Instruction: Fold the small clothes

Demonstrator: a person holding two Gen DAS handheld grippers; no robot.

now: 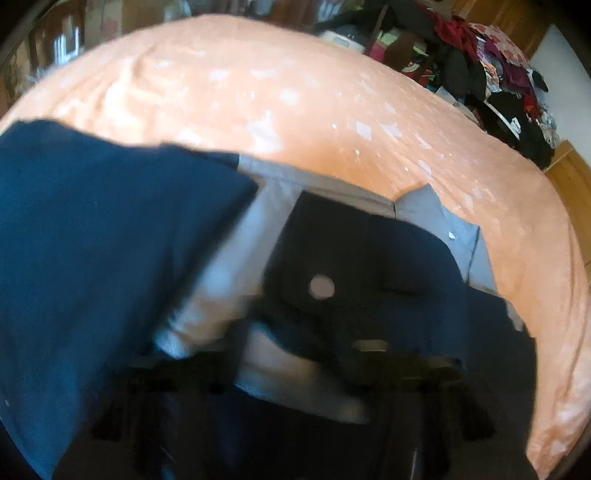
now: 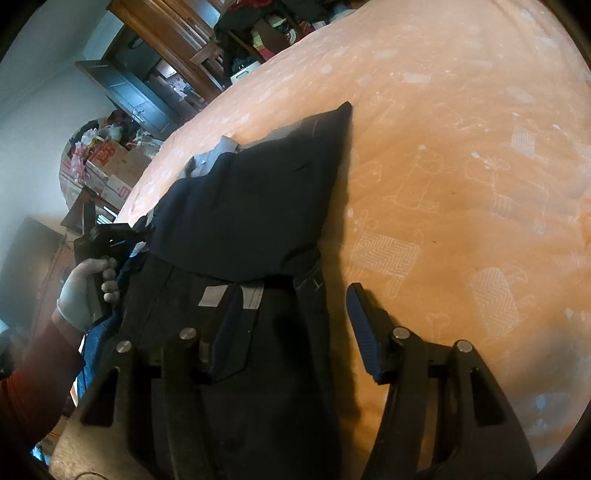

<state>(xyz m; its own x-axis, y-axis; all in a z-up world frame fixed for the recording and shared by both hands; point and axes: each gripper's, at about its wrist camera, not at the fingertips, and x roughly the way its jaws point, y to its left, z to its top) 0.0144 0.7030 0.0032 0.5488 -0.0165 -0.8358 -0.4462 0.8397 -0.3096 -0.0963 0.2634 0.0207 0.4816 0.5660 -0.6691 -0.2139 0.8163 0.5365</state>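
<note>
The left gripper (image 2: 138,230) pinches the dark navy garment (image 2: 240,221) edge while the right gripper (image 2: 295,332) gapes wide, so the folded flap could slump crooked on the orange patterned bedspread (image 2: 461,147).

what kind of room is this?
Likely a lived-in bedroom: an orange bedspread serves as the work surface, clothes are heaped in a pile beside it, and there is a wooden cabinet.

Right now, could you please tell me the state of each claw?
Left claw: shut on the dark garment, lifting a fold of it.
Right claw: open, holding nothing, one finger over the orange bedsheet.
</note>
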